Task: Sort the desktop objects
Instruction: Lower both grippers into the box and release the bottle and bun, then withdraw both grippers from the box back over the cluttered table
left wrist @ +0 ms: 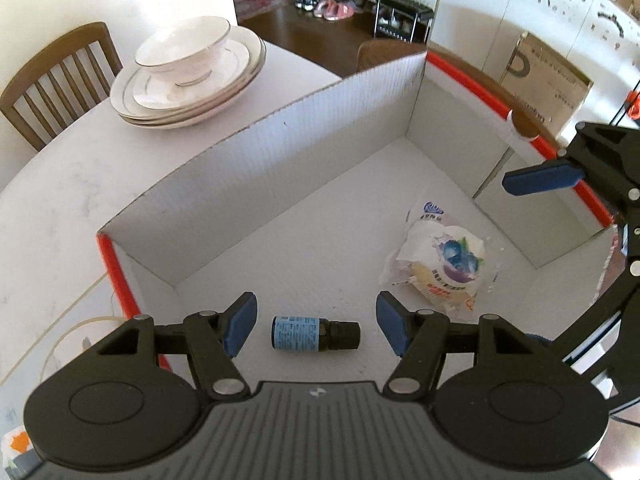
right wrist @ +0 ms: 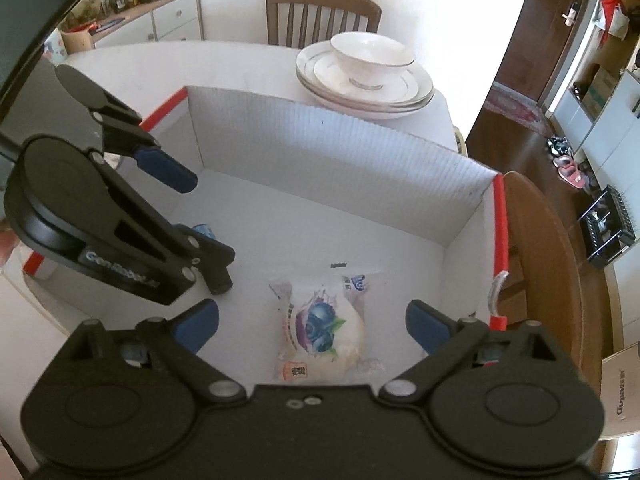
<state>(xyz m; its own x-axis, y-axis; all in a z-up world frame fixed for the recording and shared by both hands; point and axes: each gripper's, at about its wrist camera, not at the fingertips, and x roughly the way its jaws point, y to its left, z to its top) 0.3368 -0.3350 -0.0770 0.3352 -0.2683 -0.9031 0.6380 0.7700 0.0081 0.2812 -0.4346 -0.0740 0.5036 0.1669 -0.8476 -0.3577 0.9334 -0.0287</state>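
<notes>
On the floor of the white corrugated box, lying on its side: small dark dropper bottle with blue label, long axis across the left wrist view, black cap pointing right. Straddled by the left gripper, jaws part open, pads clear of the glass on both sides. Well to its right, flat on the same floor: blueberry snack packet, long axis running away from the right gripper, jaws spread wide, nothing held. Beyond the box wall, on the table: bowl stacked on plates, wooden chair behind.
</notes>
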